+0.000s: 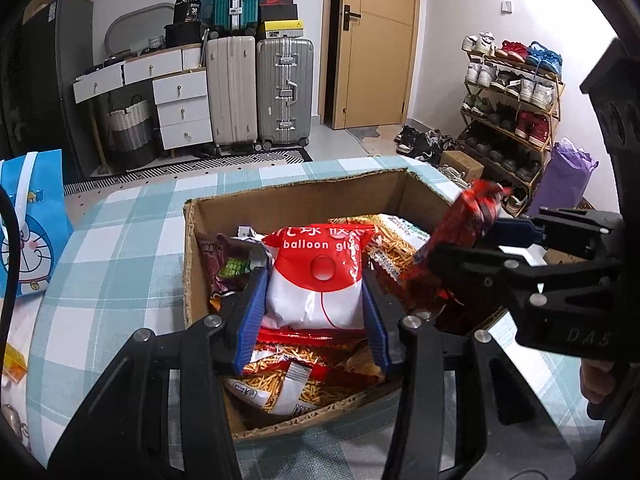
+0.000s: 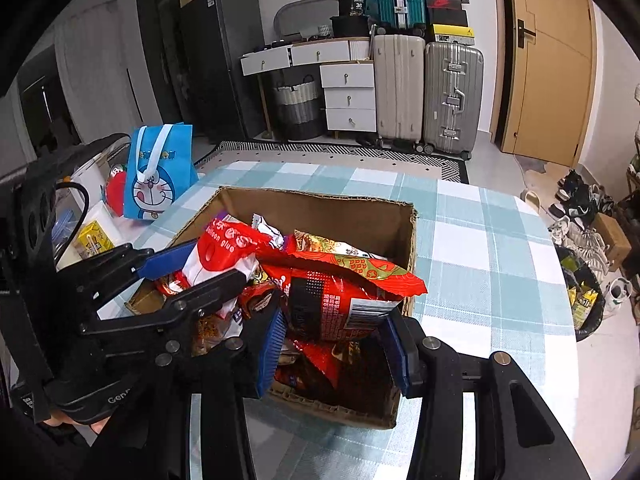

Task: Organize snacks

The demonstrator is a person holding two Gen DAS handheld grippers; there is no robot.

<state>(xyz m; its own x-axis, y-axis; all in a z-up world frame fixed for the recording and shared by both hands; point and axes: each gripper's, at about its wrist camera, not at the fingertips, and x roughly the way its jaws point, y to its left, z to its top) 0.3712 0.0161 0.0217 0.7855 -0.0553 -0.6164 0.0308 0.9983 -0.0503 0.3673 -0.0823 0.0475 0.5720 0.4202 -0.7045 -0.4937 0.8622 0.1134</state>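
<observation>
A cardboard box (image 1: 296, 196) on the checked tablecloth holds several snack packets. My left gripper (image 1: 316, 280) is shut on a red and white "balloon glue" bag (image 1: 316, 280) and holds it over the box; the bag also shows in the right wrist view (image 2: 224, 248). My right gripper (image 2: 332, 320) is shut on a red snack packet (image 2: 340, 296) above the box's (image 2: 320, 208) near right side. The same packet (image 1: 456, 248) shows in the left wrist view, gripped by the right gripper (image 1: 464, 248) over the box's right wall.
A blue Doraemon bag (image 2: 156, 172) stands left of the box on the table (image 2: 480, 248), with a yellow packet (image 2: 94, 240) and other items beside it. Suitcases, drawers and a shoe rack (image 1: 516, 96) stand on the floor beyond the table.
</observation>
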